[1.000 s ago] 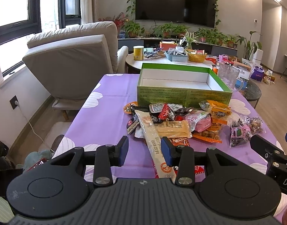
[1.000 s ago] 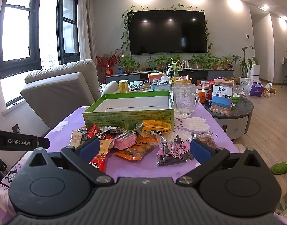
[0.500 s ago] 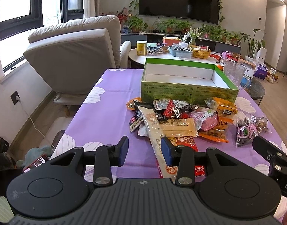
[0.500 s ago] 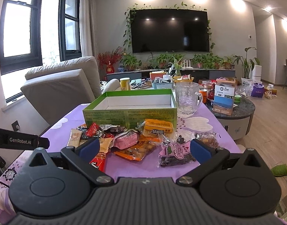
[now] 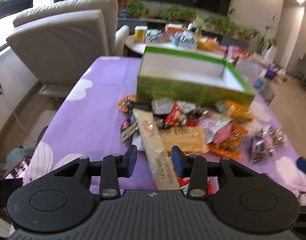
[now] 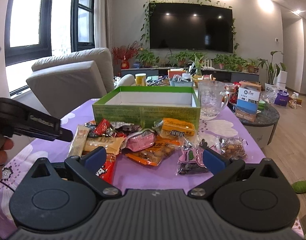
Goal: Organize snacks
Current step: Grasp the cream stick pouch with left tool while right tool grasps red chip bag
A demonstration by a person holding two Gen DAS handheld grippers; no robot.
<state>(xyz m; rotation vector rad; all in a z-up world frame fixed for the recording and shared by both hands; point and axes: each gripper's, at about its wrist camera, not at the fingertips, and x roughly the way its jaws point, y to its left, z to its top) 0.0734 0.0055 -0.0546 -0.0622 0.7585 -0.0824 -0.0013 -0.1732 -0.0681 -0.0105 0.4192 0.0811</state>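
Observation:
An empty green box [image 6: 145, 112] with a white inside stands on the purple tablecloth [image 6: 153, 176]. In front of it lies a pile of snack packets. The left wrist view is blurred by motion. My left gripper [image 5: 154, 159] is half open, low over the pile's near left edge. A long beige packet [image 5: 153, 140] runs between its jaws without being pinched. My right gripper [image 6: 155, 157] is wide open with nothing between its fingers. It hangs in front of a pink packet [image 6: 141, 141], a red packet [image 6: 105, 170] and a dark bag with a pink label [image 6: 191, 160].
A glass pitcher [image 6: 211, 100] stands right of the box. A beige armchair [image 6: 72, 80] is beyond the table's left side, and a cluttered round side table [image 6: 259, 118] is on the right. One of the left gripper's fingers [image 6: 52, 128] and a hand [image 6: 0, 152] show at the left.
The left gripper has moved forward and down toward the pile, so the long beige packet now lies between its jaws. The right gripper has drifted slightly closer. Both jaw widths are unchanged.

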